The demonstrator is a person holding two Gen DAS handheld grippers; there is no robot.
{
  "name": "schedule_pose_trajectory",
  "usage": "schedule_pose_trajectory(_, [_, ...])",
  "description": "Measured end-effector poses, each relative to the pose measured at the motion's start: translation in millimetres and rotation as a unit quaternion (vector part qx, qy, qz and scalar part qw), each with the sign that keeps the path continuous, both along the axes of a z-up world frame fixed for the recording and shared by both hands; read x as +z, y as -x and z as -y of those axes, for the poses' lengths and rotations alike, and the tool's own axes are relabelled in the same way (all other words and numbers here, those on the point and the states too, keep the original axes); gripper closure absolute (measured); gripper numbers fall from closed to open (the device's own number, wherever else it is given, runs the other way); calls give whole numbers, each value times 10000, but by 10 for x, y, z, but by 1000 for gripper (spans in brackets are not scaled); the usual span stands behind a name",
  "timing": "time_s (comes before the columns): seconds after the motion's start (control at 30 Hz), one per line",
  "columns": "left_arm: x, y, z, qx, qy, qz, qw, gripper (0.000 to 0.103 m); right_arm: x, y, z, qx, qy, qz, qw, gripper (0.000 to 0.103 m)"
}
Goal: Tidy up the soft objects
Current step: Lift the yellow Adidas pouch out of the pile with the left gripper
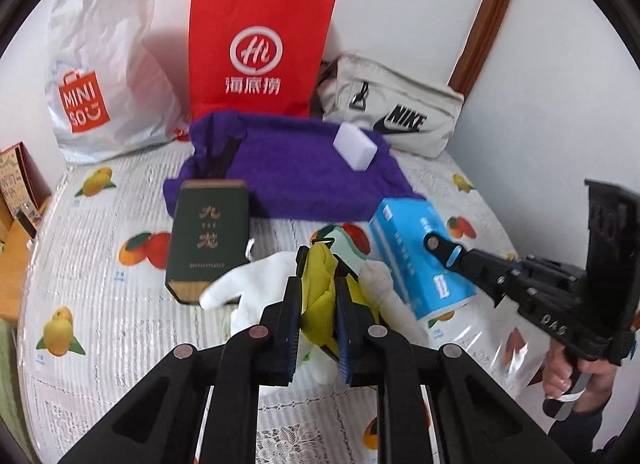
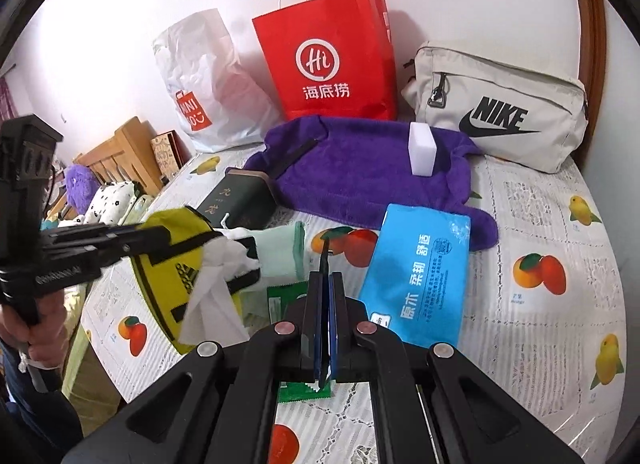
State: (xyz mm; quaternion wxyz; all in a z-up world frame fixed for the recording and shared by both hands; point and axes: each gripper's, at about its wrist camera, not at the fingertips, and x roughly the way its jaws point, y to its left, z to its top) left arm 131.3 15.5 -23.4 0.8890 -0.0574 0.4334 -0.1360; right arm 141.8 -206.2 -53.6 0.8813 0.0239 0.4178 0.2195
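Note:
My left gripper [image 1: 318,264] is shut on a yellow mesh bag with black trim [image 1: 320,296], held a little above the table. In the right wrist view the same bag [image 2: 172,276] hangs from the left gripper [image 2: 200,238], with a white cloth [image 2: 212,304] draped against it. My right gripper [image 2: 325,256] is shut, with nothing clearly between its pads, and hovers beside a blue tissue pack [image 2: 420,272]. Behind lie a purple towel [image 2: 360,176] with a white sponge block [image 2: 422,148] on it, a dark green box [image 2: 236,200] and a mint cloth [image 2: 280,252].
A red paper bag [image 2: 332,60], a white Miniso plastic bag [image 2: 200,96] and a beige Nike bag [image 2: 500,112] stand along the back wall. A green packet [image 2: 284,300] lies on the fruit-print tablecloth [image 2: 540,224]. Wooden furniture [image 2: 128,152] and plush items sit beyond the left edge.

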Motion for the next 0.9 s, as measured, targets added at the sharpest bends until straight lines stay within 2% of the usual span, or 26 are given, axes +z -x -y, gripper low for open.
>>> schedule_pose_trajectory(0.1, [85, 1, 17, -60, -15, 146, 9999, 88, 39, 3, 20, -30, -8, 40, 10000, 100])
schedule_pose_trajectory(0.2, [-94, -96, 84, 16, -373, -154, 9992, 88, 49, 3, 16, -16, -28, 55, 10000, 100])
schedule_pose_trajectory(0.23, [-173, -116, 99, -93, -282, -287, 9991, 88, 41, 0, 7, -6, -24, 42, 10000, 100])
schedule_pose_trajectory(0.3, [-219, -107, 23, -400, 648, -497, 9959, 88, 19, 1, -10, 28, -5, 11, 10000, 100])
schedule_pose_trajectory(0.33, [-219, -83, 27, -427, 658, -489, 9957, 88, 7, 8, -22, 50, 9, 5, 10000, 100])
schedule_pose_trajectory(0.37, [-219, -64, 56, -284, 283, -397, 9984, 88, -8, 9, -32, 63, 17, -18, 10000, 100])
schedule_pose_trajectory(0.4, [-242, -49, 92, -60, -304, -303, 9991, 88, -27, 5, -38, 76, 15, -48, 10000, 100])
schedule_pose_trajectory(0.6, [-391, -47, -57, 40, -114, -528, 9985, 88, -87, -14, -44, 85, 10, -115, 9999, 100])
schedule_pose_trajectory(0.77, [-267, -15, -107, -57, 238, -316, 9992, 88, -81, -44, -52, 94, 9, -124, 9999, 100])
schedule_pose_trajectory(0.9, [-91, -16, -61, -162, 353, -103, 9992, 88, -32, -64, -49, 66, 22, -96, 9999, 100])
